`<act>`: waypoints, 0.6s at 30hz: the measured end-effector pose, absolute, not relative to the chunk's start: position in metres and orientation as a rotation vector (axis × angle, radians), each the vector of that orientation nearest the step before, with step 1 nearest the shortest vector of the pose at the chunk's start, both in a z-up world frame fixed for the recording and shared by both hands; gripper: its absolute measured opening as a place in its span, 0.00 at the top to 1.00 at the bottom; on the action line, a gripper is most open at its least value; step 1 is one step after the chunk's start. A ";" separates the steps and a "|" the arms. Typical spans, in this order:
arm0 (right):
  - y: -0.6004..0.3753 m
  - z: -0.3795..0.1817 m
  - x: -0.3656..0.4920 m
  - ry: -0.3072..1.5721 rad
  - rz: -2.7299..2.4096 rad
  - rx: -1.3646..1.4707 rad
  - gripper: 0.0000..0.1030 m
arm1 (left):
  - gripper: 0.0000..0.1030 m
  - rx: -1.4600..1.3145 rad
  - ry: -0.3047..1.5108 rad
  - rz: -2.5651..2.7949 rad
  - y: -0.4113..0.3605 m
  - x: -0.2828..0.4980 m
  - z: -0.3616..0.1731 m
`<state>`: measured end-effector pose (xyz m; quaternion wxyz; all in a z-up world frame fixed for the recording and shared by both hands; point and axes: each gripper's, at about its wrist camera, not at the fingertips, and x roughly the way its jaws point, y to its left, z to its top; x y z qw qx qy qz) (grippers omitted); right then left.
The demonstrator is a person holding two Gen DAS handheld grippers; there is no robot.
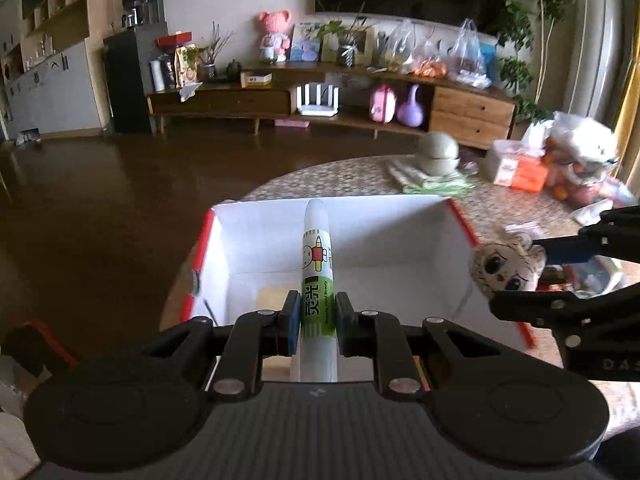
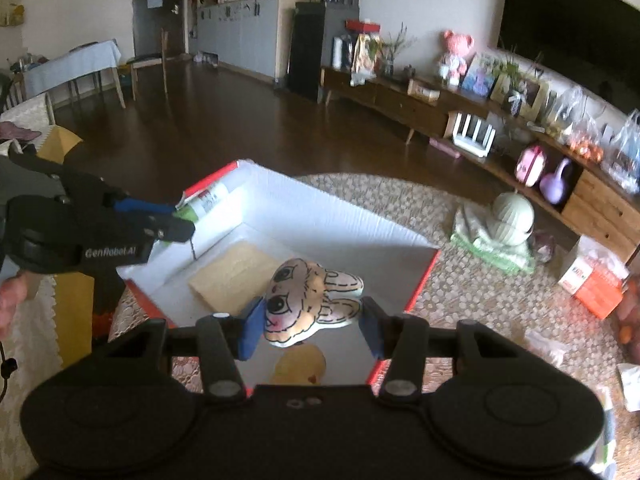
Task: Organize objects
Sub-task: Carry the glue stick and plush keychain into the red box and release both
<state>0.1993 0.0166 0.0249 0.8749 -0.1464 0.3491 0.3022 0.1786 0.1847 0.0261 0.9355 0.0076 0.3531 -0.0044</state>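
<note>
- Glue stick [image 1: 317, 276]: smooth, glossy plastic with a printed paper label.
- Box [image 1: 400, 232]: matt white cardboard inside.
- Plush toy [image 2: 310, 300]: soft printed cloth.
- Tablecloth [image 2: 460, 308]: rough lace.

"GenRobot.AI" on left hand-held gripper [image 2: 176, 220]

Left wrist view: sits behind the left gripper [image 1: 316, 316], looks forward and slightly down along its fingers, close over the open white cardboard box with red edges [image 1: 256, 240].
Right wrist view: sits behind the right gripper [image 2: 310, 326], looks forward and down, close above the same box [image 2: 344, 224] from its near right corner.
Facing: both point toward the long dark wooden sideboard [image 1: 224, 100] [image 2: 384, 96] far beyond the claws.
Shared: the box, the round woven-pattern table [image 1: 344, 176] [image 2: 448, 280], the sideboard; each view catches the other gripper at its edge.
</note>
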 end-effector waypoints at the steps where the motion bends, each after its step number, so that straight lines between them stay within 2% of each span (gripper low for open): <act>1: 0.021 0.021 0.204 0.739 0.623 -0.310 0.51 | 0.83 0.022 0.731 0.002 0.188 0.185 0.024; 18: 0.066 -0.040 0.256 0.993 0.602 -0.326 0.51 | 0.83 0.076 0.962 0.012 0.205 0.256 -0.033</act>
